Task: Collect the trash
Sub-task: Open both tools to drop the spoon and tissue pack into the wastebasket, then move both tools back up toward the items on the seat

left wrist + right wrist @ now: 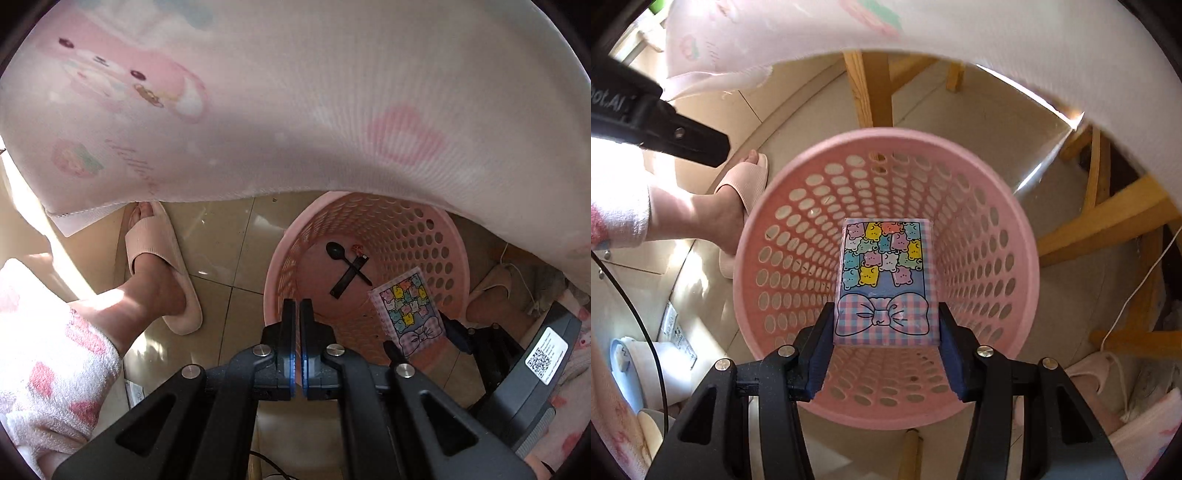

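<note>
- Above the pink basket [886, 410], the right gripper [886, 336] holds the bear-print packet [886, 280] between its jaws.
- Left gripper [297, 314] jaws are closed, holding nothing.
- Black spoon [338, 253] lies inside.

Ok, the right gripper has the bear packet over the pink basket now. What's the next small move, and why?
Probably open the right gripper and let the bear packet drop. It is clamped by its sides, held inside the mouth of the pink basket, where a black spoon already lies on the bottom. The left gripper is shut, holding nothing, and off to the side.
</note>
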A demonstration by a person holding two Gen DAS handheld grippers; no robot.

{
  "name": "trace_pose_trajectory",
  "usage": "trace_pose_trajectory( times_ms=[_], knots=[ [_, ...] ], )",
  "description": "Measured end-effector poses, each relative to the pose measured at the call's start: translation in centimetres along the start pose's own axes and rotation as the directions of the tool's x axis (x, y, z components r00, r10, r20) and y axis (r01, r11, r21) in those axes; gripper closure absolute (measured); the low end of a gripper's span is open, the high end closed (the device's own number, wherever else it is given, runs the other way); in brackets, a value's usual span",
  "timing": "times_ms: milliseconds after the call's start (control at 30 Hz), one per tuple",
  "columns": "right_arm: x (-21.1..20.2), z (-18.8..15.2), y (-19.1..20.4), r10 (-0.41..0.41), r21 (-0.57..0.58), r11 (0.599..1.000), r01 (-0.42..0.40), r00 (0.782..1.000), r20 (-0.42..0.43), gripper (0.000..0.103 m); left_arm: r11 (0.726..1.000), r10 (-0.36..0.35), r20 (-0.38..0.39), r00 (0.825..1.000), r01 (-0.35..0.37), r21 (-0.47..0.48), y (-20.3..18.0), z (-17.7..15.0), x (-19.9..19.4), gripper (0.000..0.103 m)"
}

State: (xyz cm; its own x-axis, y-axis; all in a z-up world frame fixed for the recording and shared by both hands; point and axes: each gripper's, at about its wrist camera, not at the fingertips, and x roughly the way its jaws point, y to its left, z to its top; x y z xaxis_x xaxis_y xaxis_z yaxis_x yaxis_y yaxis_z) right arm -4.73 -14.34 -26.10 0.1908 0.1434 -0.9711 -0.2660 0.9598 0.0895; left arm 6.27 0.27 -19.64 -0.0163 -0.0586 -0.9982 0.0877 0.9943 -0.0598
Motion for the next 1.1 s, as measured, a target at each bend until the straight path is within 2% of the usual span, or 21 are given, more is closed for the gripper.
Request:
trace_pose_trajectory(
  times_ms=[100,333,467,533,600,667,900,1100],
  knots=[
    [0.3,-0.1,-0.2,-0.018,-0.003,1.000,0.018,1.000,0.012,0.049,1.000,-0.003,0.000,1.000,0.003,0.002,-0.1,0.1,0.0,0.101],
    [1.7,0.3,-0.7,-0.022,0.037,0.999,0.022,1.000,0.022,0.048,0.997,0.070,0.020,0.997,-0.071,0.036,-1.1,-0.1,0.1,0.099],
    [2.8,0.3,-0.8,-0.045,0.031,0.998,0.045,0.999,0.000,0.048,0.998,0.061,0.001,0.998,-0.061,0.012,-0.6,0.2,0.4,0.093],
    [2.9,0.4,-0.6,-0.057,0.018,0.998,0.057,0.998,-0.001,0.046,0.998,0.068,-0.004,0.998,-0.068,-0.005,-0.2,0.3,0.5,0.086],
    [2.7,0.3,-0.6,-0.062,0.011,0.998,0.062,0.998,0.012,0.030,0.997,0.066,-0.005,0.998,-0.066,-0.028,0.3,0.4,0.4,0.067],
    [2.3,0.2,-0.4,-0.072,0.006,0.997,0.072,0.997,0.042,0.029,0.996,0.070,-0.006,0.998,-0.070,-0.050,0.6,0.5,0.2,0.055],
    [0.7,0.6,0.0,-0.070,0.011,0.998,0.069,0.996,0.064,0.028,0.996,0.078,0.047,0.996,-0.076,-0.053,1.1,0.4,-1.4,0.052],
    [-3.6,0.7,-0.4,-0.159,0.057,0.987,0.152,0.973,0.166,0.028,0.994,0.097,0.129,0.987,-0.091,-0.054,1.2,0.5,-3.9,0.050]
  ],
)
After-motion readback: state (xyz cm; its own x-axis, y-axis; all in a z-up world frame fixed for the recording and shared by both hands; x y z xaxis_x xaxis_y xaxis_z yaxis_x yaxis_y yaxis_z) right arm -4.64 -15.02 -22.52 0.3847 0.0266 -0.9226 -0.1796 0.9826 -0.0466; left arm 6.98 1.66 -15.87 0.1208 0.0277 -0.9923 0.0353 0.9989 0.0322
